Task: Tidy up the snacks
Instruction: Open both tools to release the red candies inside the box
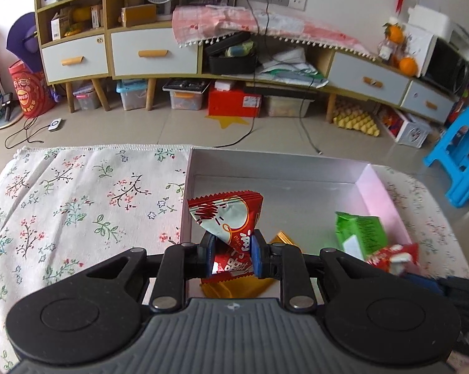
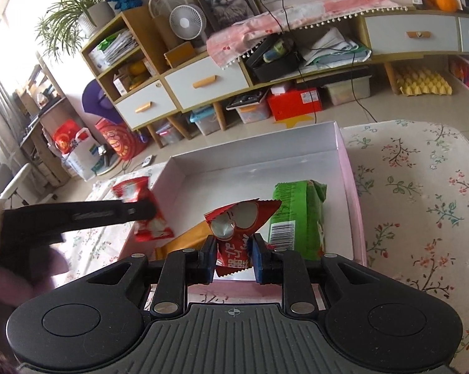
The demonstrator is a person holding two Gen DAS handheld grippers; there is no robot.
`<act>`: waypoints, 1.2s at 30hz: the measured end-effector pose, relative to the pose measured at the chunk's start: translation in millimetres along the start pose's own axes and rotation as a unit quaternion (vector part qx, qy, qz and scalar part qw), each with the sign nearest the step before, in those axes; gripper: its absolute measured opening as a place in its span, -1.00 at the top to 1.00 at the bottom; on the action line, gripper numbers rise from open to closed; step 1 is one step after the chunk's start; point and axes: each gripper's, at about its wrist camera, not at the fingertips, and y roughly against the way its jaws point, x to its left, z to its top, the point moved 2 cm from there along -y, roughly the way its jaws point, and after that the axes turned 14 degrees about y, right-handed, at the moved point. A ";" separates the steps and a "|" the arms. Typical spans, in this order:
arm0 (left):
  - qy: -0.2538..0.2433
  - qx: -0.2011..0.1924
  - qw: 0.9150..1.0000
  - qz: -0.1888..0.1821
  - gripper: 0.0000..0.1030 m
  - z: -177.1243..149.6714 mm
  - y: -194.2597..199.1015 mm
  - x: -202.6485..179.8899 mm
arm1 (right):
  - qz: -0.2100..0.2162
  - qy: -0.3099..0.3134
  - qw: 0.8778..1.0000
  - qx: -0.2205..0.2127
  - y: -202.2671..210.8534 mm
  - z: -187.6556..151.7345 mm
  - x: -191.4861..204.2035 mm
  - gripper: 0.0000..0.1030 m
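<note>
My left gripper [image 1: 233, 257] is shut on a red and white snack packet [image 1: 226, 218], held over the near left part of the white box [image 1: 278, 165]. My right gripper [image 2: 233, 260] is shut on a second red snack packet [image 2: 239, 221] above the box's near edge. In the box lie a green snack packet [image 2: 297, 218] and an orange packet [image 2: 187, 240]. The right wrist view also shows the left gripper's black finger [image 2: 78, 215] and its red packet [image 2: 147, 208] at the box's left wall. The left wrist view shows the right one's packet [image 1: 393, 257], blurred, beside the green packet [image 1: 360, 230].
The box [image 2: 256, 152] sits on a floral tablecloth [image 1: 78, 193] over the table. Beyond the table's far edge lie floor tiles, a long low cabinet [image 1: 153, 53] with drawers, storage bins and a blue stool [image 1: 462, 155].
</note>
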 end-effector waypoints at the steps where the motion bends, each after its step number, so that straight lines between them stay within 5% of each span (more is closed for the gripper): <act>1: -0.001 0.002 1.000 0.004 0.59 0.2 -2.9 -0.8 | 0.002 0.000 1.000 0.000 0.0 -0.1 0.7 0.56; 9: -0.004 0.006 1.000 0.014 0.53 3.7 -13.0 -6.3 | 0.022 -0.007 1.000 -0.004 0.7 5.0 0.7 0.47; 21: -0.006 0.005 1.000 0.023 -0.09 4.6 -3.1 -1.7 | 0.029 -0.009 1.000 0.000 3.8 8.4 3.3 -0.02; 36: -0.009 0.003 1.000 0.009 -0.48 -8.7 35.4 10.2 | 0.021 0.013 1.000 0.013 25.5 8.1 19.1 -0.37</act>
